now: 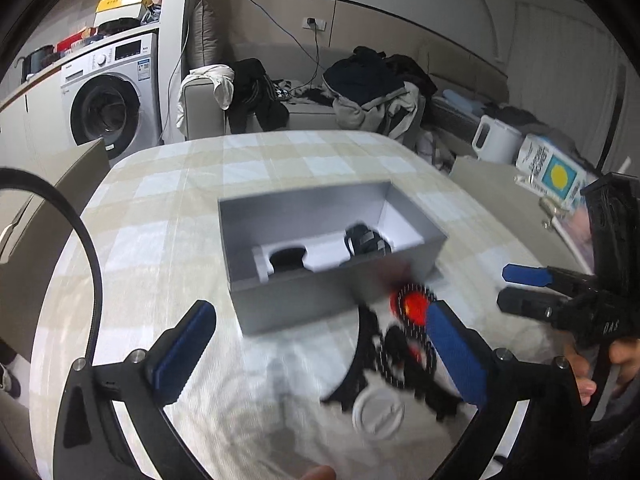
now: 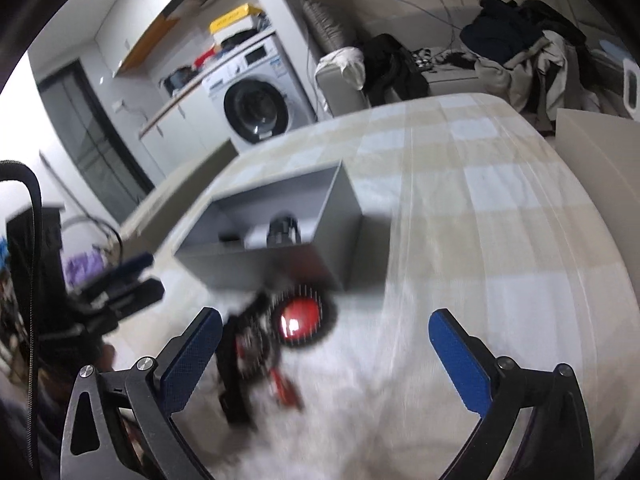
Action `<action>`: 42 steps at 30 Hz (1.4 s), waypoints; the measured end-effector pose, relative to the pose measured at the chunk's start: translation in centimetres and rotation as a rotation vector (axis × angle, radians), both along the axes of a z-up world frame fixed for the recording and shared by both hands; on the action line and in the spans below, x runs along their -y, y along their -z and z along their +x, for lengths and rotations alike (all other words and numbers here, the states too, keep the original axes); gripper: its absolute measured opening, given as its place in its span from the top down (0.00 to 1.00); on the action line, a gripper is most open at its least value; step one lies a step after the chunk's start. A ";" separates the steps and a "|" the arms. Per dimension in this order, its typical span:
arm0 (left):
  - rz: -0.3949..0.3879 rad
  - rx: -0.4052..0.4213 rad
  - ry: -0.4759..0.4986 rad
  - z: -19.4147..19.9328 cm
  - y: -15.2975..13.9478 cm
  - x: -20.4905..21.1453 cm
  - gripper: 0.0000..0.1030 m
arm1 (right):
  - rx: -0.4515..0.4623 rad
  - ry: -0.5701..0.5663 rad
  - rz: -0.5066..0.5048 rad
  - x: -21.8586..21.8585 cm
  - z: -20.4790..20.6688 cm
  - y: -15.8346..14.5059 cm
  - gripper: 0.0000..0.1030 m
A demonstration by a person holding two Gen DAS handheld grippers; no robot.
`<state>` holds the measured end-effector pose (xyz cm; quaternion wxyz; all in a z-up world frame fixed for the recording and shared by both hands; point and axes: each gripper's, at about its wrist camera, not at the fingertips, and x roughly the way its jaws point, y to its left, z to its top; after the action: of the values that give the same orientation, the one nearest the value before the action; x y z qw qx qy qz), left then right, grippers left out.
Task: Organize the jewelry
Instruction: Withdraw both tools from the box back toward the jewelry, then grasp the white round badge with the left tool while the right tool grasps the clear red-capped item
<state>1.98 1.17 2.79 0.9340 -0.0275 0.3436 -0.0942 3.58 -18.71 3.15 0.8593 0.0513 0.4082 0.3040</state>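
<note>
An open grey box [image 1: 304, 300] stands on the checked tablecloth; dark jewelry pieces [image 1: 366, 240] lie inside it. It also shows in the right wrist view [image 2: 280, 256]. In front of it lies a pile of black bead strands with a red round pendant [image 1: 414, 306], seen also in the right wrist view [image 2: 300, 318]. My left gripper [image 1: 320, 320] is open, its right finger beside the pendant. My right gripper [image 2: 326, 324] is open over the cloth, the pile near its left finger. It shows in the left wrist view [image 1: 504, 288] at the right.
A white round lid [image 1: 378, 414] lies on the cloth by the beads. A white kettle [image 1: 496, 140] and a carton [image 1: 552, 172] stand on a side table at the right. A washing machine [image 1: 112, 96] and a sofa with clothes [image 1: 360, 88] are behind.
</note>
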 end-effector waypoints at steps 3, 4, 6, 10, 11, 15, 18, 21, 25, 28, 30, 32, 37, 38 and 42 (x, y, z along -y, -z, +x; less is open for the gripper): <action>0.032 -0.013 0.007 -0.5 0.8 0.6 0.01 | 0.026 -0.027 -0.053 -0.6 -1.2 0.8 0.00; 0.037 -0.022 0.007 -0.6 1.1 0.8 0.01 | 0.028 -0.036 -0.054 -0.8 -1.4 1.0 0.00; 0.038 -0.032 0.017 -0.7 1.2 0.9 0.01 | 0.031 -0.054 -0.064 -1.1 -1.7 1.3 0.00; 0.049 -0.037 0.014 -1.1 1.3 0.4 0.01 | 0.060 -0.104 -0.124 -2.0 -2.2 1.6 0.06; 0.049 -0.035 0.013 -1.3 1.4 0.5 0.01 | 0.059 -0.117 -0.123 -2.1 -2.3 1.7 0.07; 0.048 -0.054 0.016 -1.5 1.7 0.4 0.01 | 0.041 -0.153 -0.121 -2.5 -2.5 2.0 0.27; 0.061 -0.055 0.030 -1.8 2.0 0.7 0.01 | 0.044 -0.163 -0.115 -2.4 -2.7 2.0 0.28; 0.069 -0.067 0.065 -2.1 2.1 1.1 0.01 | 0.044 -0.161 -0.085 -2.1 -2.9 1.9 0.28; 0.111 -0.035 0.104 -2.9 2.1 1.9 0.01 | 0.034 -0.154 -0.065 -1.8 -2.9 2.0 0.28; 0.144 -0.033 0.141 -3.4 2.5 2.6 0.03 | 0.034 -0.146 -0.059 -1.8 -3.0 2.1 0.33; 0.178 -0.030 0.157 -3.5 2.7 2.9 0.10 | 0.033 -0.144 -0.058 -1.9 -3.1 2.1 0.35; 0.210 -0.027 0.181 -3.8 3.0 3.3 0.16 | 0.032 -0.145 -0.055 -1.9 -3.1 2.1 0.36; 0.254 -0.023 0.234 -4.6 3.2 3.9 0.34 | 0.027 -0.153 -0.050 -2.0 -3.3 2.0 0.36; 0.261 -0.024 0.240 -4.6 3.2 4.0 0.38 | 0.026 -0.154 -0.050 -2.0 -3.3 2.0 0.36; 0.265 -0.046 0.242 -4.4 3.5 3.9 0.54 | 0.027 -0.156 -0.053 -2.0 -3.4 1.9 0.36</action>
<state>-2.45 -2.75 -0.74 0.9031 0.1354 0.3752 -0.1591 0.18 -16.70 1.24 0.8393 -0.0074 0.4074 0.3600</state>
